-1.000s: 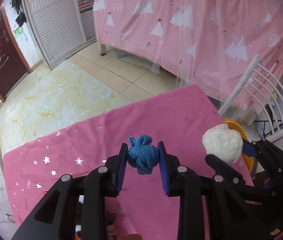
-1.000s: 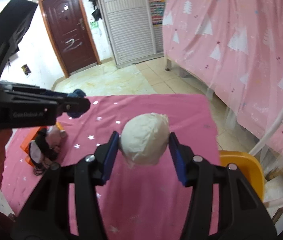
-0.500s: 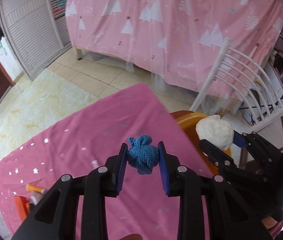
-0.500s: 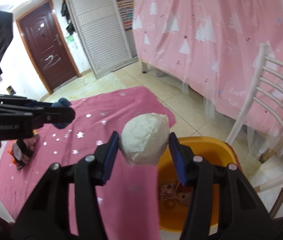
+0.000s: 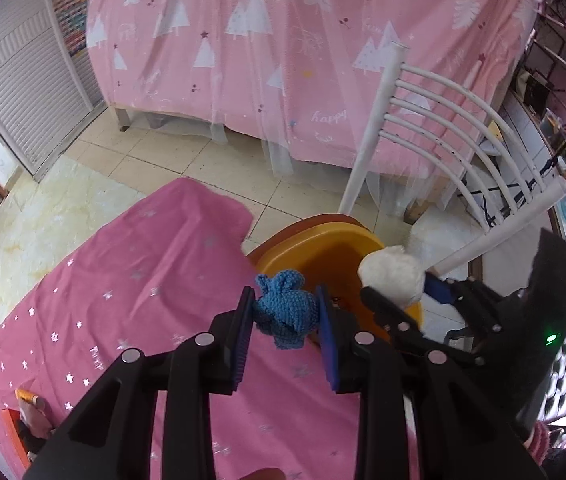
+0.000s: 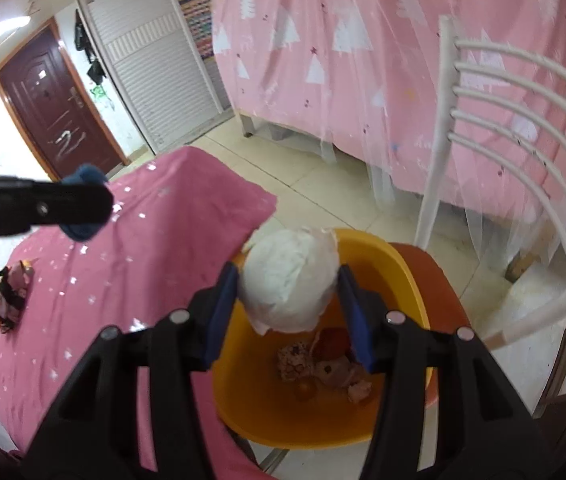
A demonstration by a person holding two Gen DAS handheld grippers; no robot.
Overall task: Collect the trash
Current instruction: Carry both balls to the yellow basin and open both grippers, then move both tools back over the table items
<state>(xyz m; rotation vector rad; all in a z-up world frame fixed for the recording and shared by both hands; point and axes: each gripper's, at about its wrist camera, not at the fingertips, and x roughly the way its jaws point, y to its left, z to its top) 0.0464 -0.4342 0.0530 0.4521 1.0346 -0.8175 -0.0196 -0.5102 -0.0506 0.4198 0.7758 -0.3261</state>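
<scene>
A tiled floor (image 5: 187, 152) runs under a bed draped in pink tree-print cloth (image 5: 303, 40), with a white chair (image 5: 435, 120) beside it and a brown door (image 6: 55, 108) at the far wall. A bench (image 5: 143, 288) under a pink star cloth fills the near left of both views.

The left claw (image 5: 285, 312) is clenched on a blue knit ball (image 5: 285, 312), its blue pads pressing both sides. Beyond and to the right of this claw sits an orange bin (image 5: 323, 248), just off the bench edge; the ball hangs over the bench edge near the bin's rim.

The right claw (image 6: 289, 284) grasps a white wad (image 6: 289, 280), likely crumpled paper, pinched between its pads. The bin (image 6: 403, 272) lies directly below and ahead of this claw, with scraps (image 6: 323, 364) at its bottom; what they are is hard to tell. Far left of the right claw, a small heap (image 6: 11, 296) rests on the bench.
</scene>
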